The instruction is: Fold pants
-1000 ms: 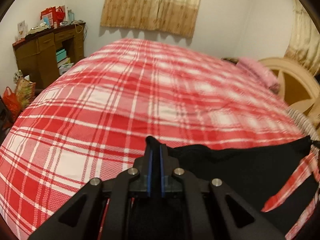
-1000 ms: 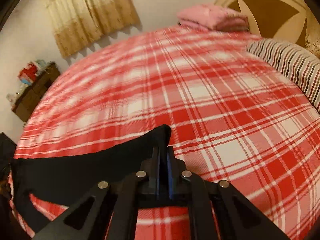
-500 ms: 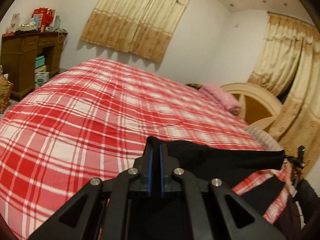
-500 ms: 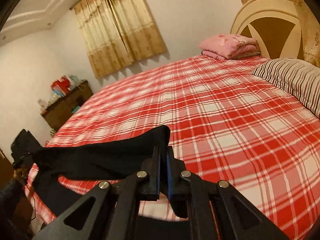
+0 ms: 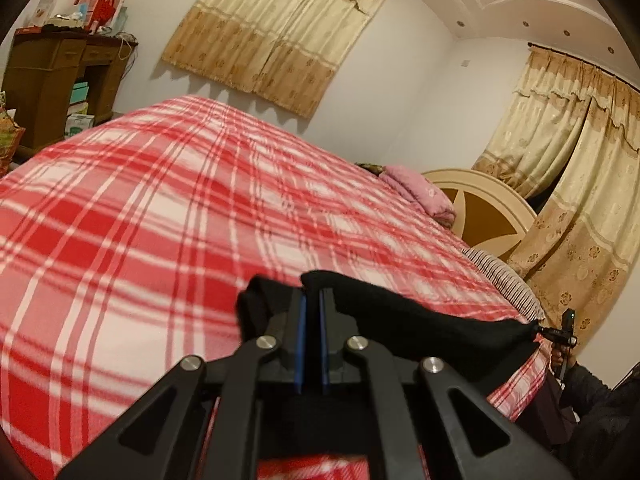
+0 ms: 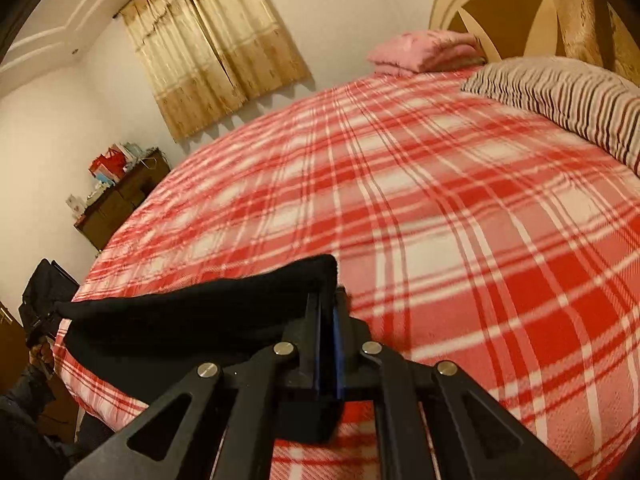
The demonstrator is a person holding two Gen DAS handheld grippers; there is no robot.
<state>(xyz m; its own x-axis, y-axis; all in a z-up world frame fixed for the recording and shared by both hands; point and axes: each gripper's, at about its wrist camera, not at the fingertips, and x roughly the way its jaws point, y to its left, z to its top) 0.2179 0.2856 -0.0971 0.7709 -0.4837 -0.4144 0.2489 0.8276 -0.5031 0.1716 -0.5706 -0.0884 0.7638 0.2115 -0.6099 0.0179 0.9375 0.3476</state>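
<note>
Two grippers clamped on the pants, stretched taut above the bed's near edge.
Left gripper (image 5: pixel 313 300) and right gripper (image 6: pixel 329 300) each pinch an end of pants (image 5: pixel 420 320) over bed (image 5: pixel 160 208); next: lay flat, keep tension.

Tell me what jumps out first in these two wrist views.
The red and white plaid bedspread fills most of both views. In front of it, black pants hang stretched in the air between the left gripper and right gripper, each shut on one end. Beyond, a striped pillow and folded pink blanket sit by the headboard.
</note>
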